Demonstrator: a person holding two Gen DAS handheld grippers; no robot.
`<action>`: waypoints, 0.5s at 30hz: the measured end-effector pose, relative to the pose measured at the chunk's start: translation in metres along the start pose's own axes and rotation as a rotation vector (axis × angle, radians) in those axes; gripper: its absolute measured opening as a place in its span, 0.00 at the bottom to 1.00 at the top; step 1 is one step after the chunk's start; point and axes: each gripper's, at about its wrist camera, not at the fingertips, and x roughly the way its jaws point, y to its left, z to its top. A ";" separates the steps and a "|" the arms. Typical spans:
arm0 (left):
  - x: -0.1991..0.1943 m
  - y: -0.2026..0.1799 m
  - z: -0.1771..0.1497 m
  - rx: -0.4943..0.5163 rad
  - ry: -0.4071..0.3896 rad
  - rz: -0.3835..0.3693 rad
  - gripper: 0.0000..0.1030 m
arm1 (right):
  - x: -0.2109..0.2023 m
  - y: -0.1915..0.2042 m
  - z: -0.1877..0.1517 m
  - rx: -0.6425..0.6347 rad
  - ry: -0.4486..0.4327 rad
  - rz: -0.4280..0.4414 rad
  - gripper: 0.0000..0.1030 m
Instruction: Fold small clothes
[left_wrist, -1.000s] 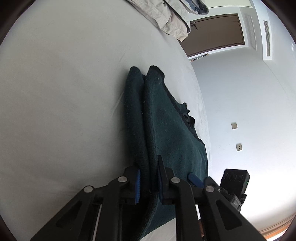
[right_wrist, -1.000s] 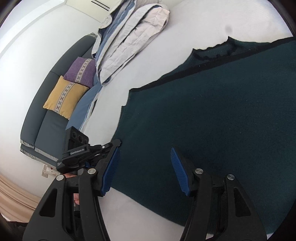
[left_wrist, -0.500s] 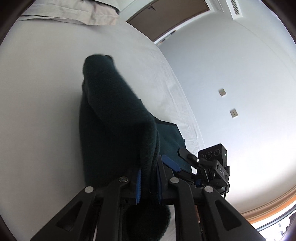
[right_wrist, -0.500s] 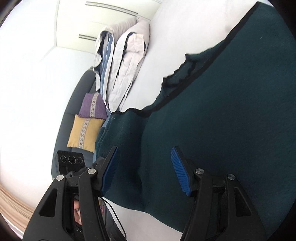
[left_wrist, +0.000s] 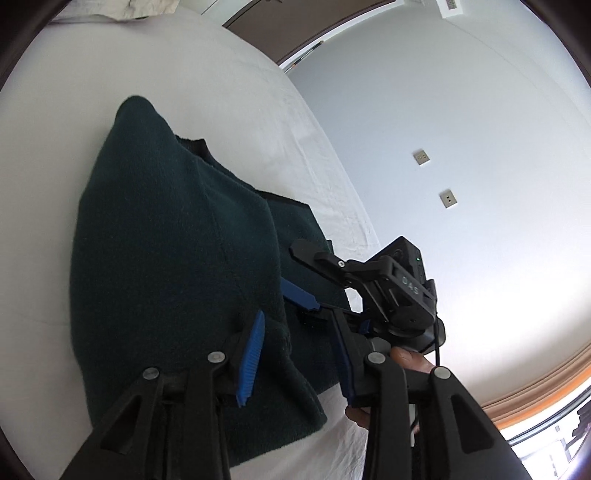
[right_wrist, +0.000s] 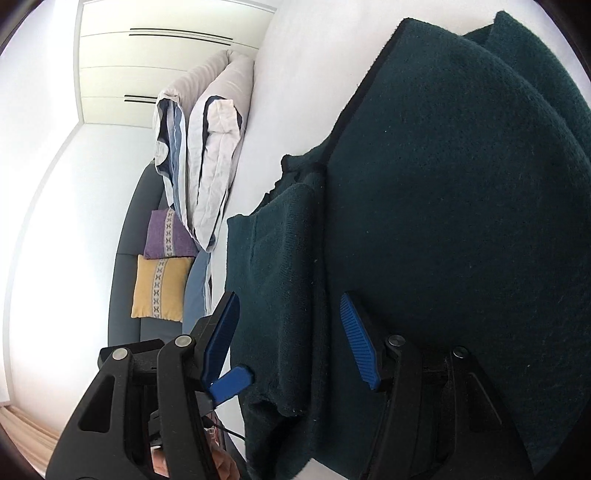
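So the dark green sweater (left_wrist: 173, 258) is lying on the white bed (left_wrist: 55, 110), and one side panel is now flopped over the body of the sweater, making a puffy double layer with the black-trimmed neckline (left_wrist: 192, 142) peeking out past the fold. Looks to me like the first lengthwise fold is just being dropped.

Left gripper (left_wrist: 299, 354): its jaws have just been opening, and the edge of the folded flap sits between the blue pads (left_wrist: 251, 354) without being pinched, so it's let go. Right gripper (right_wrist: 291, 339) is spread wide too, hovering over the hem end of the sweater with cloth under and between its fingers, but nothing is clamped. In the left wrist view you can see the right gripper just beside the sweater's near right edge, with a bit of the person's hand (left_wrist: 406, 358) on it.

Beyond the sweater there's a folded duvet (right_wrist: 207, 147), and past that a grey sofa with a purple cushion (right_wrist: 166, 236) and a yellow cushion (right_wrist: 159, 288).

Next move, I'd guess: the flap is bulging, not flat, so it wants smoothing down. Then grab the opposite side and bring it over to match, keeping the edges lined up so the hem doesn't skew.
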 end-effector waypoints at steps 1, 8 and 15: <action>-0.008 0.000 -0.003 0.018 -0.013 0.012 0.37 | 0.002 0.002 0.000 -0.005 0.011 -0.021 0.54; -0.011 0.019 -0.039 0.045 0.028 0.085 0.37 | 0.020 0.019 -0.018 -0.017 0.106 -0.111 0.54; -0.015 0.017 -0.057 0.078 0.025 0.102 0.37 | 0.050 0.043 -0.022 -0.147 0.157 -0.296 0.14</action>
